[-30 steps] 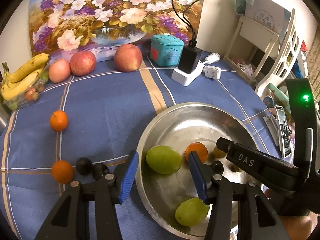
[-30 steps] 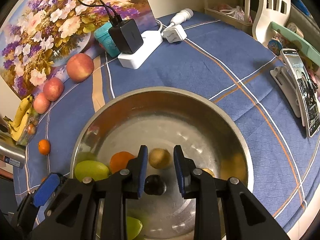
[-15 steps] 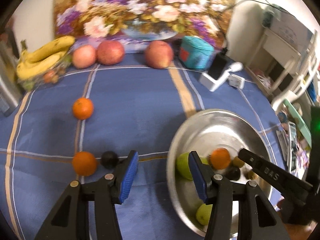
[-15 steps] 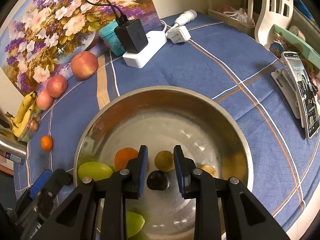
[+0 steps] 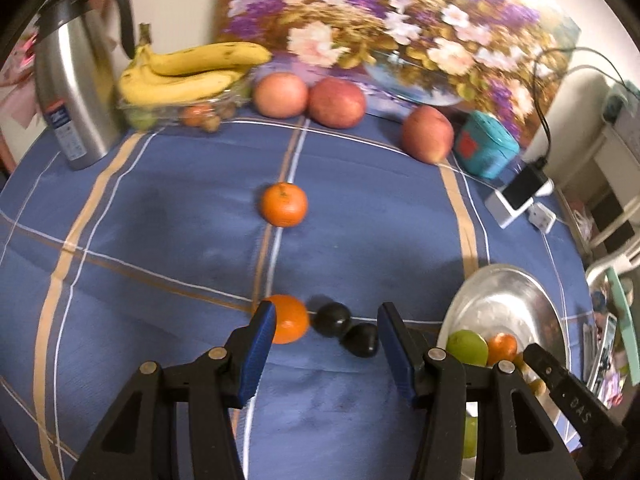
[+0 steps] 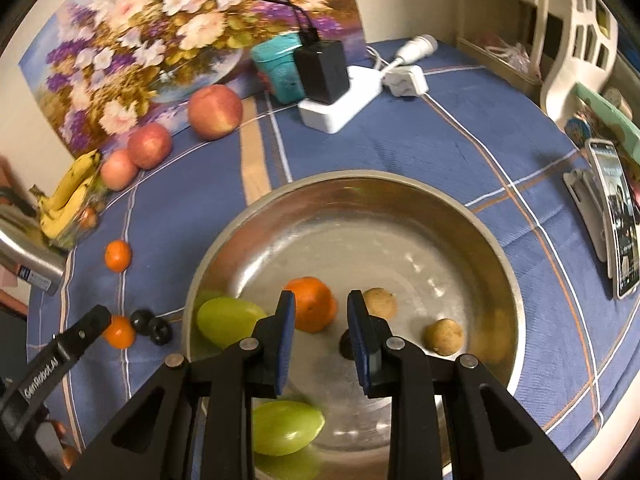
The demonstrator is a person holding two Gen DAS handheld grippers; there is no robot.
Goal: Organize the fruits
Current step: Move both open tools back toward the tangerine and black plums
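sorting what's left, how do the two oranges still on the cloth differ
The near orange sits by the left gripper, partly hidden behind one of its fingers; the far orange lies alone in mid-table, fully visible. The near orange has two dark fruits beside it; the far orange has nothing near. Both are round, look similar in size and lie outside the bowl.

Warm, dimmish indoor light, strong fisheye bending and black vignette at the corners, motion blur over the painting [image 5: 400,28] and kettle [image 5: 76,80], soft glare inside the bowl [image 6: 400,248], faint shadows on the cloth [image 5: 168,208]
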